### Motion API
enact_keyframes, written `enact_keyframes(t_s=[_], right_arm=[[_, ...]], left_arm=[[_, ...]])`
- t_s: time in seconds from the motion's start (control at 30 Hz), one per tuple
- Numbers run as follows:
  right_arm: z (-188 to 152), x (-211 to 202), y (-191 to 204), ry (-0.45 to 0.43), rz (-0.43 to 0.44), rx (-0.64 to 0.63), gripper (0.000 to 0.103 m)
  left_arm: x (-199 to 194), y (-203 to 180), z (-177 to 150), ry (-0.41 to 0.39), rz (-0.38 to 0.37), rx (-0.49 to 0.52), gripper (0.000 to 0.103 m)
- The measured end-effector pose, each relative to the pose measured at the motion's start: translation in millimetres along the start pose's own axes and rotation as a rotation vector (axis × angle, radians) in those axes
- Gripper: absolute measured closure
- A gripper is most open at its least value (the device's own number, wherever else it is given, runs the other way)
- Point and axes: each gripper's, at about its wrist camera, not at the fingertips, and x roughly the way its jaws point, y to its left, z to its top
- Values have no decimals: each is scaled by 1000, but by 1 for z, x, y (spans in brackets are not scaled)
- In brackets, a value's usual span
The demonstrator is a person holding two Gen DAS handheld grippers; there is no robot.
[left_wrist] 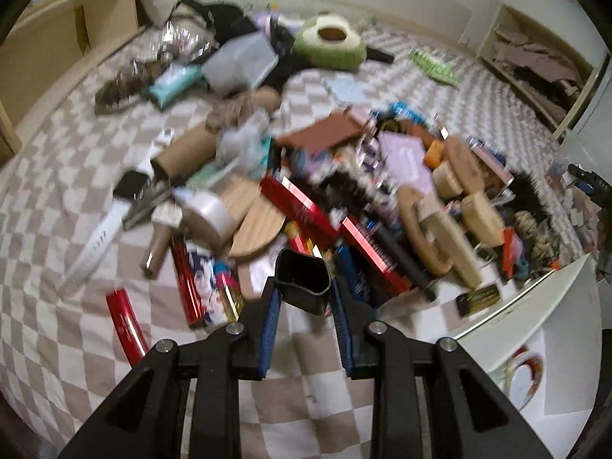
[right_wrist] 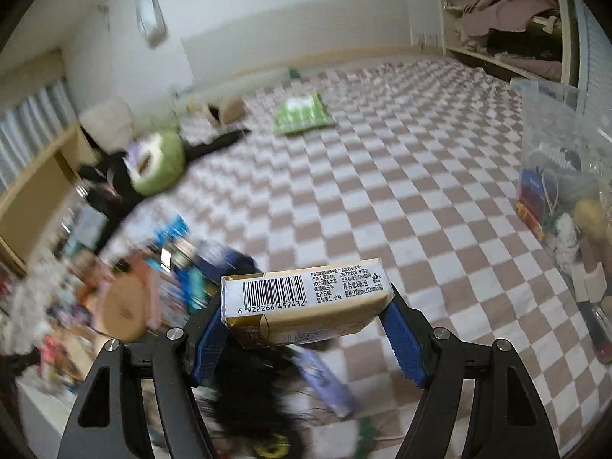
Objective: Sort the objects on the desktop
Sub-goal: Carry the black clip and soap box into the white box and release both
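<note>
Now the left tongs (left_wrist: pixel 304 294) clamp a small black hollow plastic holder (left_wrist: pixel 303 280) above the checkered bedspread (left_wrist: pixel 69 329), while the right tongs (right_wrist: pixel 306 315) grip a gold barcoded tissue pack (right_wrist: pixel 306 302).

- In my left wrist view the pile of objects (left_wrist: pixel 382 199) lies on the bed cover (left_wrist: pixel 57 306), toward its near right part.
- The watch (left_wrist: pixel 114 206) lies left of the pile, and the tape roll (left_wrist: pixel 210 214) is just beside it, at the pile's left edge.
- The plush toy (left_wrist: pixel 329 40) lies behind the pile, near the far edge.
- In my right wrist view the storage bin (right_wrist: pixel 566 176) stands at the right edge, well apart from the pile.
- The flat packet (right_wrist: pixel 304 114) lies toward the far edge, right of the plush toy.
</note>
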Motion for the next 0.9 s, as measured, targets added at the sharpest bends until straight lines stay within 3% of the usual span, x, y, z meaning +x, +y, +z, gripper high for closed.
enact_keyframes(t_s=[0.27,0.5,0.67,0.9], right_arm=[[6,-37,42,-76,143,6,28],[-7,-44,91,-3,344,11,28],[-27,-53,135,57,459,-91,28],[-76,-56,198,237,581,-270,28]], left_arm=[[-48,-29,11,-167,-43,43,76],[-82,-56,12,-249,-127,114,76],[-85,-75,5,-234,-188,182,76],[-77,-107,-10,-169,-250,288,76]])
